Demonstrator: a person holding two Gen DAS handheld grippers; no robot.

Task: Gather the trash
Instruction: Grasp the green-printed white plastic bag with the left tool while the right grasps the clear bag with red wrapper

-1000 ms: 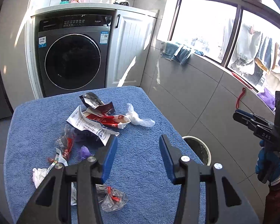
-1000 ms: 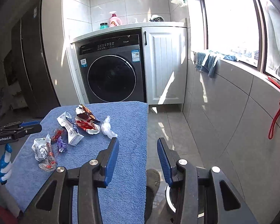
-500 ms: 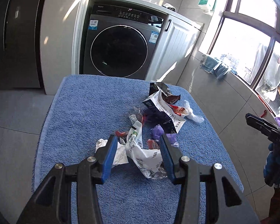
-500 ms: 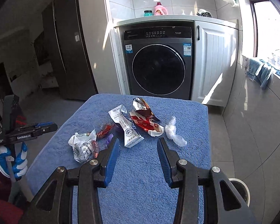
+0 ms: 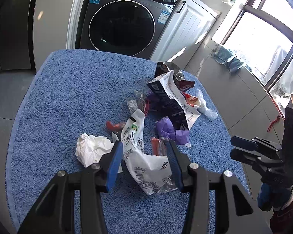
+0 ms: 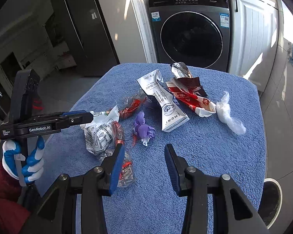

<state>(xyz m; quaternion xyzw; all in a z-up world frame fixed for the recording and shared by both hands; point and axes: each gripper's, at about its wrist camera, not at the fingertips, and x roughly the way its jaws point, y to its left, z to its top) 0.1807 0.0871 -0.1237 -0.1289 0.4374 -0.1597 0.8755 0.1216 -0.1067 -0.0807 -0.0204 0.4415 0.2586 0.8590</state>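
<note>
Trash is all over the blue towel (image 5: 68,97), and the big change is where the left claw (image 5: 144,156) sits: a second ago it was aimed off toward the far edge with the bin past it, half a second ago it had swung back over the pile, and now it's dropped right in on the white printed bag (image 5: 146,165), which lies between its blue fingers (image 5: 115,159). Those fingers are spread wide, nothing pinched yet, though the bag looks like it's already inside the gap. A crumpled white tissue (image 5: 91,150) sits just off the left finger, a purple wrapper (image 5: 171,130) just ahead of the right one, and a red candy wrapper (image 5: 115,125) a bit further ahead. The right claw (image 6: 144,161) has swung around too, from pointing at the floor beside the table to hanging over the towel, also spread apart and holding nothing, with a clear crinkly wrapper (image 6: 127,173) right by its left finger. Further ahead of it are the white carton (image 6: 166,105), the red and white packet (image 6: 193,99) and a clear plastic twist (image 6: 228,115). The bin (image 6: 273,200) is on the floor off to its right. My guess: left closes on the bag next, so collecting has barely started.
</note>
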